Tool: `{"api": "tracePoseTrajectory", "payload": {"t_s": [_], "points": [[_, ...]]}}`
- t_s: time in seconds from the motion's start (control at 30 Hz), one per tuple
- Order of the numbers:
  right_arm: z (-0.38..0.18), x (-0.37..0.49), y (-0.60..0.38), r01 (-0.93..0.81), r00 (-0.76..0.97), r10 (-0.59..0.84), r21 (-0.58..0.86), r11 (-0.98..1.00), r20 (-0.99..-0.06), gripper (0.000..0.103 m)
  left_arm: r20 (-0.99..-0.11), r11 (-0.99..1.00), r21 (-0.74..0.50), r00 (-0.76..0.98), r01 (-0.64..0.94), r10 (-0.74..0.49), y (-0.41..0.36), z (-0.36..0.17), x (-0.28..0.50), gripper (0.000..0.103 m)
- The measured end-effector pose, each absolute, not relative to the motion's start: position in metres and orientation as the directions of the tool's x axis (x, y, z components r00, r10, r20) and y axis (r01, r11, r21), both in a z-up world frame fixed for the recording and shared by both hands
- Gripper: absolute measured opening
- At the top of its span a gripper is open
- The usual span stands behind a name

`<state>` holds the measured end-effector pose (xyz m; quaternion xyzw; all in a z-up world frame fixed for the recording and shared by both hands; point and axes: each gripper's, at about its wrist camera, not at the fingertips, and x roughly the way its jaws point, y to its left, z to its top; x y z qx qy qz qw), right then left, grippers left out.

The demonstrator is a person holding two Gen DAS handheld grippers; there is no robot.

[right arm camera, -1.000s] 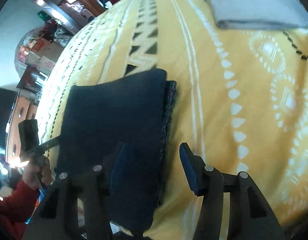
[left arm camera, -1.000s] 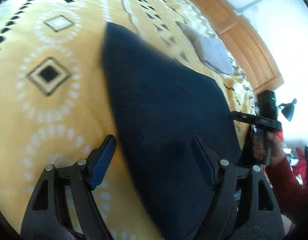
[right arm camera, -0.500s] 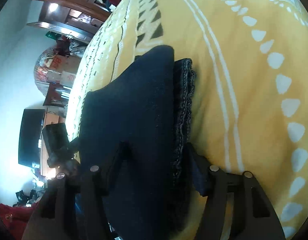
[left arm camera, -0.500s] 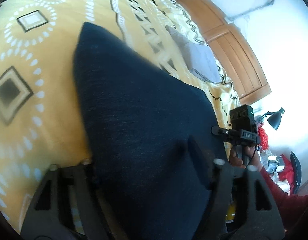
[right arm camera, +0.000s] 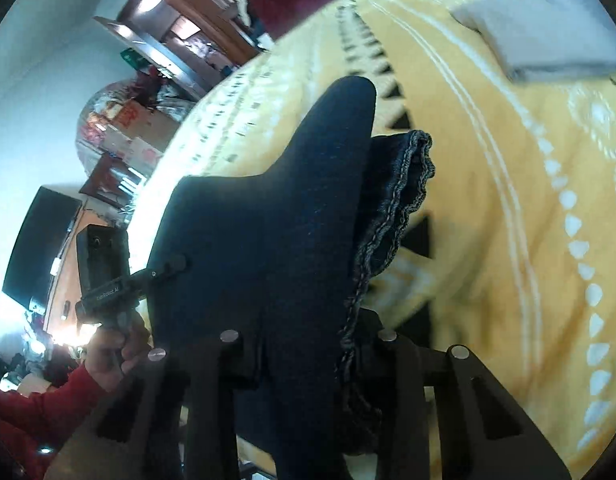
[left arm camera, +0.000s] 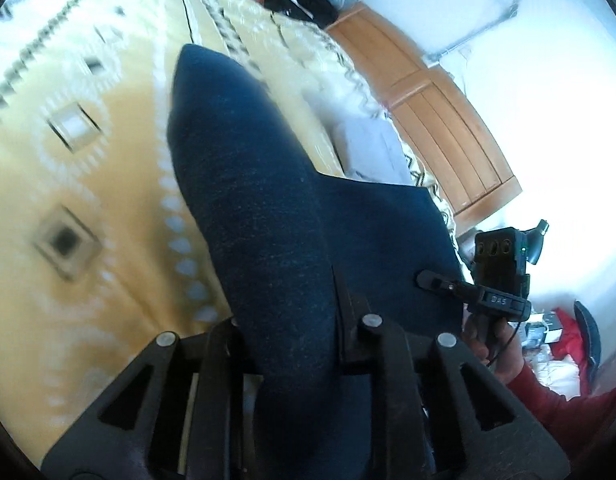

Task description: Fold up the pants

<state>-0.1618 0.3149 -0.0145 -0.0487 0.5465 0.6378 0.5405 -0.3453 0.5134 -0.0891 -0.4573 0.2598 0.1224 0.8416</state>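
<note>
Bedspread (right arm camera: 488, 240) bare right of pants (right arm camera: 275, 248); grey cloth (right arm camera: 548, 36) (folded, seemingly) beyond.

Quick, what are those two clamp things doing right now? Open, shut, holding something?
Left gripper: shut on the dark pants.
Right gripper: jaws closing on the same pants, fabric pinched between them.

Black 2-finger grippers (left arm camera: 291, 320) — silver screws — red sleeve (right arm camera: 31, 412).

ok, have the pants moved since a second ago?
Yes. The pants now rise bunched off the yellow bedspread, near edge pinched in the left gripper; earlier they lay flat.
</note>
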Motion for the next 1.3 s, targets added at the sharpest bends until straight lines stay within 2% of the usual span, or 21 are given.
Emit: {"api": "tracePoseTrajectory", "payload": {"t_s": [0.23,0.33,0.43,0.47,0.5,0.57,0.6,0.67,0.77,0.87,0.97,1.13,1.2,1.3], "points": [[0.005,-0.208,0.381,-0.685,-0.528,0.625,0.724,0.086,-0.574,0.034,-0.600,0.534,-0.665,0.799,-0.522,0.034,0.589,-0.064,-0.417,0.020],[-0.016,-0.243,0.437,-0.655,-0.580,0.595,0.753,0.065,-0.556,0.034,-0.634,0.500,-0.660,0.773,-0.561,0.031,0.627,-0.084,-0.444,0.021],[-0.050,-0.267,0.476,-0.659,-0.593,0.554,0.748,0.083,-0.584,0.034,-0.691,0.447,-0.649,0.722,-0.616,-0.009,0.648,-0.131,-0.460,0.022],[-0.066,-0.272,0.487,-0.675,-0.579,0.541,0.731,0.103,-0.610,0.035,-0.706,0.432,-0.645,0.708,-0.631,-0.020,0.651,-0.151,-0.463,0.026],[-0.077,-0.271,0.492,-0.678,-0.569,0.537,0.725,0.123,-0.623,0.036,-0.698,0.425,-0.655,0.715,-0.625,-0.024,0.651,-0.159,-0.466,0.030],[-0.096,-0.264,0.495,-0.634,-0.601,0.531,0.761,0.140,-0.598,0.038,-0.674,0.427,-0.668,0.738,-0.609,-0.001,0.646,-0.162,-0.469,0.031],[-0.097,-0.263,0.495,-0.638,-0.602,0.526,0.758,0.133,-0.600,0.043,-0.680,0.432,-0.657,0.733,-0.618,0.014,0.643,-0.157,-0.469,0.032],[-0.088,-0.263,0.494,-0.688,-0.573,0.504,0.714,0.133,-0.646,0.050,-0.689,0.437,-0.638,0.724,-0.634,0.043,0.635,-0.151,-0.470,0.034],[-0.060,-0.258,0.499,-0.778,-0.490,0.508,0.619,0.112,-0.708,0.051,-0.673,0.406,-0.659,0.737,-0.633,0.057,0.623,-0.148,-0.484,0.042],[-0.025,-0.247,0.517,-0.852,-0.372,0.558,0.512,0.113,-0.742,0.059,-0.666,0.400,-0.662,0.742,-0.634,0.074,0.605,-0.142,-0.500,0.045],[-0.010,-0.253,0.550,-0.906,-0.303,0.564,0.416,0.079,-0.768,0.061,-0.658,0.394,-0.666,0.748,-0.634,0.091,0.588,-0.137,-0.517,0.048],[-0.038,-0.275,0.607,-0.955,-0.250,0.485,0.296,0.019,-0.838,0.061,-0.686,0.420,-0.630,0.722,-0.653,0.092,0.551,-0.136,-0.532,0.048],[-0.056,-0.273,0.609,-0.950,-0.254,0.469,0.309,0.043,-0.846,0.061,-0.699,0.436,-0.620,0.712,-0.653,0.073,0.534,-0.133,-0.530,0.048],[-0.052,-0.270,0.605,-0.949,-0.244,0.479,0.309,0.059,-0.843,0.061,-0.696,0.460,-0.628,0.717,-0.628,0.028,0.504,-0.129,-0.529,0.048]]}}
